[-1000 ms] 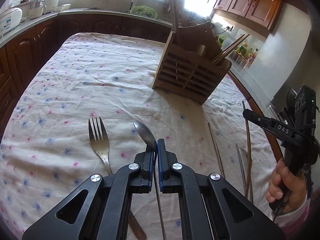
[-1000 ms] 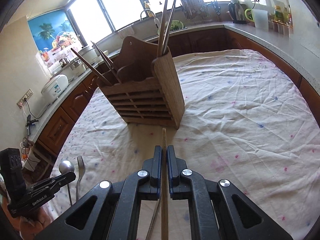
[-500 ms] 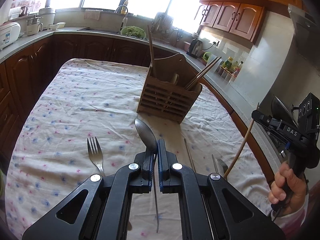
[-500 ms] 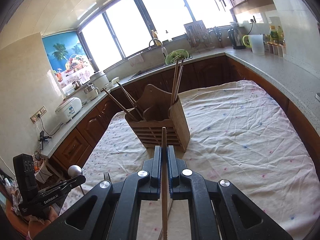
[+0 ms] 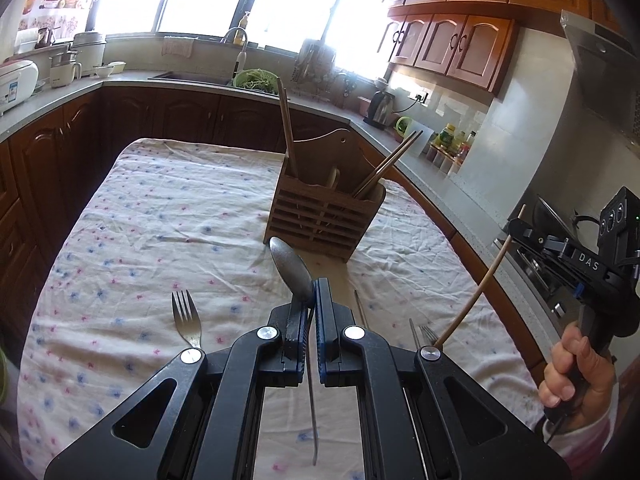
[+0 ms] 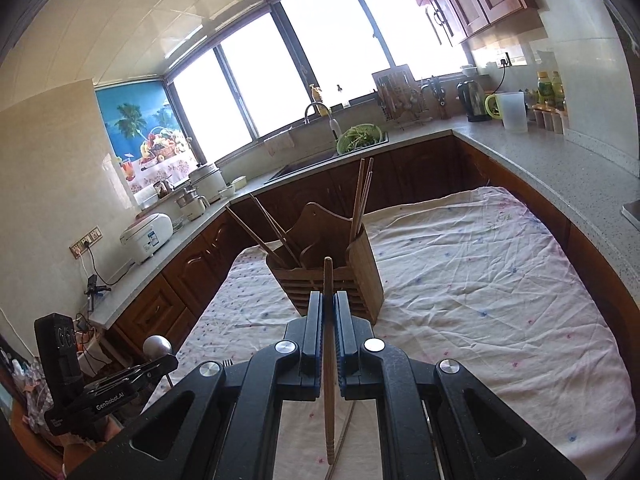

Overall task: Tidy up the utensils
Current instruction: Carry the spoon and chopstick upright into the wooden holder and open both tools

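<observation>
Two tools are up over the bench near its front edge, the left tool pinching a smooth, slippery metal spoon by its neck, the right tool pinching a light, stiff wooden chopstick mid-stick, facing the wooden holder.

Bright windows, dark wood cabinets, grey counter, sink, floral-clothed table, tiled walls
</observation>
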Tool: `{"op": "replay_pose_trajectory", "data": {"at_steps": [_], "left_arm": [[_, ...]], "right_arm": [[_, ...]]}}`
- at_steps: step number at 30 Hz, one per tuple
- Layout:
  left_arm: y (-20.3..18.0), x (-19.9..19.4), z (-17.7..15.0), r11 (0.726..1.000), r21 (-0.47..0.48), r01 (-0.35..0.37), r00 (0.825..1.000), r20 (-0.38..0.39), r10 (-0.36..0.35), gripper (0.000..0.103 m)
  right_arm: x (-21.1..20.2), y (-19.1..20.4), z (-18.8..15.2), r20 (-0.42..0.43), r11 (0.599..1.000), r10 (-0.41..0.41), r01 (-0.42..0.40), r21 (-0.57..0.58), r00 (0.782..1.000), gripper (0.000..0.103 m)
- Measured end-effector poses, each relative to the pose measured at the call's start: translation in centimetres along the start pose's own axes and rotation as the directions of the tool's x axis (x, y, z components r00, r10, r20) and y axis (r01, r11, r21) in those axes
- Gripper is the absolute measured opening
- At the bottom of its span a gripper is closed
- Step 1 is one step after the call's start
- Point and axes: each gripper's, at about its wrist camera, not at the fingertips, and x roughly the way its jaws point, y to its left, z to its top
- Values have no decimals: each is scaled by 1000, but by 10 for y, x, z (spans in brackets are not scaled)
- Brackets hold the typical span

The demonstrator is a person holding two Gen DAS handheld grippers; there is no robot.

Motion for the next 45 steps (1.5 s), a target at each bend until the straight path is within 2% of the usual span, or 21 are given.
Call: {"op": "replay_pose_trajectory", "data": {"at_steps": [9, 19, 35, 45], "left_arm": [[-4, 1, 2, 1000, 5, 5, 1000, 9, -5, 3], [-6, -1, 14, 1000, 19, 20, 998, 58, -22, 3], [-11, 11, 61, 998, 61, 13, 990, 137, -22, 3], [-18, 29, 101, 994, 113, -2, 980, 196, -21, 3]], "right_arm": [[-2, -3, -2, 10, 1000, -2, 1, 10, 1000, 5], [0, -5, 4, 20, 1000, -2, 1, 16, 1000, 5], [10, -8, 32, 64, 1000, 1, -2, 12, 998, 5], [26, -12, 63, 109, 1000, -3, 2, 11, 994, 5]]}}
